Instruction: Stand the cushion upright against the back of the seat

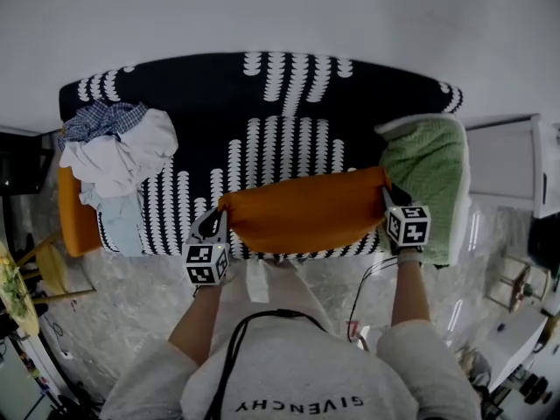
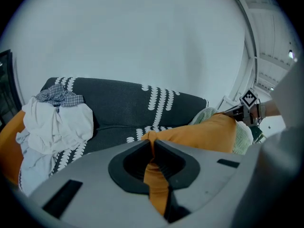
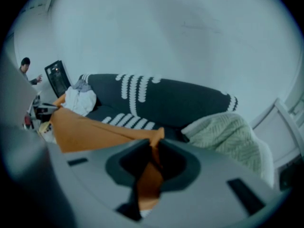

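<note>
Orange cushion (image 1: pixel 302 210): held lengthwise over the front edge of the sofa (image 1: pixel 210 86), from the middle toward the right. Left gripper (image 1: pixel 213 227): jaws nearly closed, pinching fabric at the cushion's left corner. Right gripper (image 1: pixel 391 201): same pinch on the right corner. Carry both ends level toward the back edge, then tip the upper rim onto the backrest. Steer clear of the green blanket (image 1: pixel 429 169) touching your right end. The clothes pile (image 1: pixel 118 156) at the left end sits well apart.

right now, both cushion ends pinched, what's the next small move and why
Probably raise the cushion and tip it back toward the backrest: left gripper and right gripper each pinch an end, and it spans the seat along its front.
</note>
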Demonstrator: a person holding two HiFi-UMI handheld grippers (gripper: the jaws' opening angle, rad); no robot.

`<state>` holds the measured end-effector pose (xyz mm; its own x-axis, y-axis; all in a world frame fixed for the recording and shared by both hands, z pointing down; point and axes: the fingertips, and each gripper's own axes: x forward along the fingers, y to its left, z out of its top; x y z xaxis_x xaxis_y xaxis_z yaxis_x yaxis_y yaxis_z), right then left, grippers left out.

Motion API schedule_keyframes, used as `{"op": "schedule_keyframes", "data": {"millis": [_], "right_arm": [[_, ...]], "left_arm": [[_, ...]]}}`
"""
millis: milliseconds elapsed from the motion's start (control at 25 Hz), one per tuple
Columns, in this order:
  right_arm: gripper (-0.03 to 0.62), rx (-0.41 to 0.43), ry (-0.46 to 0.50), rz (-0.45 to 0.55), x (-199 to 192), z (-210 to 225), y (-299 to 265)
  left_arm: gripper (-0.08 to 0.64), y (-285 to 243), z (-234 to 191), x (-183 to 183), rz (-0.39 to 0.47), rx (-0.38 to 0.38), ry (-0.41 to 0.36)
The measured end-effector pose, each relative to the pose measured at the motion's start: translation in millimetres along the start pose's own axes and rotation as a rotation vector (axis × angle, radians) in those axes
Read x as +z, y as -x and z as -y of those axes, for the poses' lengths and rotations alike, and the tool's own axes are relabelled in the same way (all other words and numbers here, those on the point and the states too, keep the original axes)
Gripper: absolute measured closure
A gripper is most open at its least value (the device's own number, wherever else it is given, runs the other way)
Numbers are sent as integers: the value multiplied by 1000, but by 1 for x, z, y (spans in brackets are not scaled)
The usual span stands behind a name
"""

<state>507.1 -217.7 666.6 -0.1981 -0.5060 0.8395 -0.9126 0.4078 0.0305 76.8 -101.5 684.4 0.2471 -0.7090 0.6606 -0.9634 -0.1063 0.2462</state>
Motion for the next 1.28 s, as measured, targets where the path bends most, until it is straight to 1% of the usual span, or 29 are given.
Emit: {"op": "schedule_keyframes", "data": {"millis": [80,160,240,360,560,680,840,1280], "right_arm": [[534,-2,-40,23,2,0,3],[540,0,-102,51,3,3,6],[540,3,-144,64,2,6,9],[540,13,-161,63,2,7,11],[540,28,-171,70,9,5,8],[540,45,-186,89,17,0,5],[540,59,-204,117,32,-3,-3],[541,89,-208,167,79,-8,-33]], "left_arm": [[508,5,-2,4,23,-3,63],[508,9,-2,11,48,-10,109],[508,11,0,17,63,-19,142],[508,11,2,23,73,-15,158],[508,9,-3,36,100,14,211],[509,7,-14,49,125,29,212],[508,-6,-27,75,158,39,190],[509,-46,-59,141,218,54,166]]}}
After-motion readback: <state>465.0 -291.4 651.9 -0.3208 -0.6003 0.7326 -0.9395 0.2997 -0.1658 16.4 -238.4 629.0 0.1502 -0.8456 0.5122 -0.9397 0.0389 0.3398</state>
